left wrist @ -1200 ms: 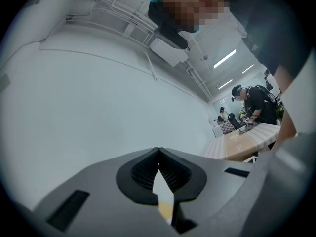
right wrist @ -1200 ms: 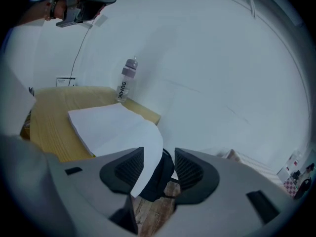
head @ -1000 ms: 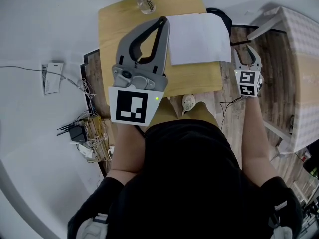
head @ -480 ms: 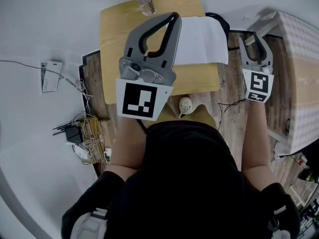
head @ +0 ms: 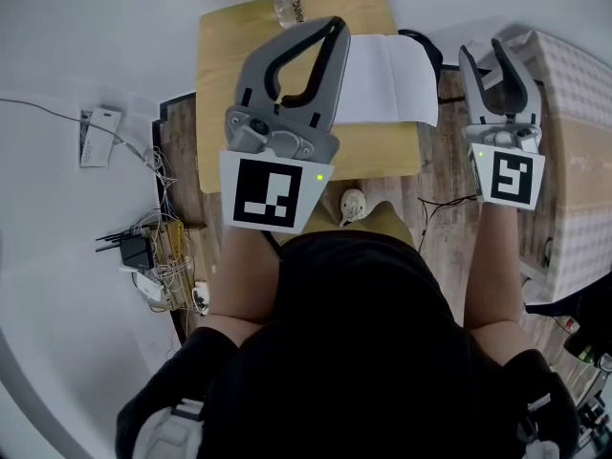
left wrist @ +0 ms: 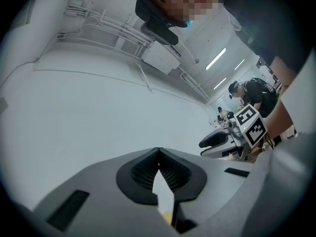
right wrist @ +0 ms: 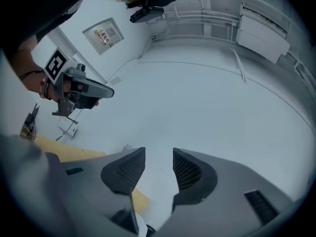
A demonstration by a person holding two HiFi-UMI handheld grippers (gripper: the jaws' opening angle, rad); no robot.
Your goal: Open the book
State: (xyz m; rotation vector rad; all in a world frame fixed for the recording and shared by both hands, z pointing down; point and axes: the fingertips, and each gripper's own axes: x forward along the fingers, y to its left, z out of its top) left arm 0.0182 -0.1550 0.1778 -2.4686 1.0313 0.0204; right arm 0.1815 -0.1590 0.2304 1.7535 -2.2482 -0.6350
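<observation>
My left gripper [head: 333,31]: jaws pressed together, over desk [head: 229,75] | my right gripper [head: 484,51]: jaws spread, just narrowing, empty, beyond right edge of book [head: 387,76]

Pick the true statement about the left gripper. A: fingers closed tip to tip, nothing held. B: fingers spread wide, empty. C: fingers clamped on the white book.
A: in its own view the left gripper has its fingers meeting at the tips, with nothing between them.
</observation>
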